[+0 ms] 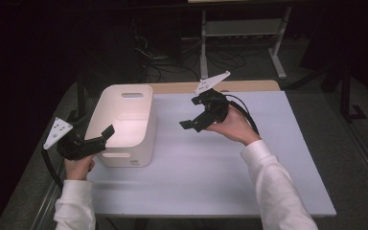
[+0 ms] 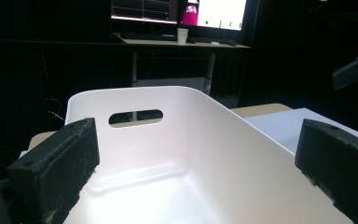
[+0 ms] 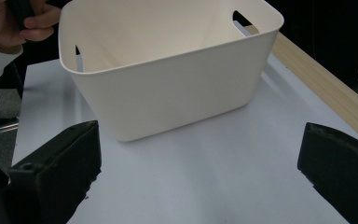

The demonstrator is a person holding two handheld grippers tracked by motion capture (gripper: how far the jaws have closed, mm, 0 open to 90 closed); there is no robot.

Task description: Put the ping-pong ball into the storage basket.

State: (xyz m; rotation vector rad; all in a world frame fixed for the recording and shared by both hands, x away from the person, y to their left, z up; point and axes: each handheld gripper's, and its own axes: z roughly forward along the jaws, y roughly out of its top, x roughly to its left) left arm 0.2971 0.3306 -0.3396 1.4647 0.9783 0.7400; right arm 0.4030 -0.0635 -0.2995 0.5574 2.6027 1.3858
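Standing upright, white bin [image 1: 124, 127], smooth walls, slot handles.

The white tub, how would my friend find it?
Look at the white table and go to its left edge. The tub stands there, open on top, beside the left gripper. It is empty, cream-white, with slot handles.

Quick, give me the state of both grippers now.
Left gripper: open, holding nothing, at the near rim of the white bin.
Right gripper: open, holding nothing, above the table.
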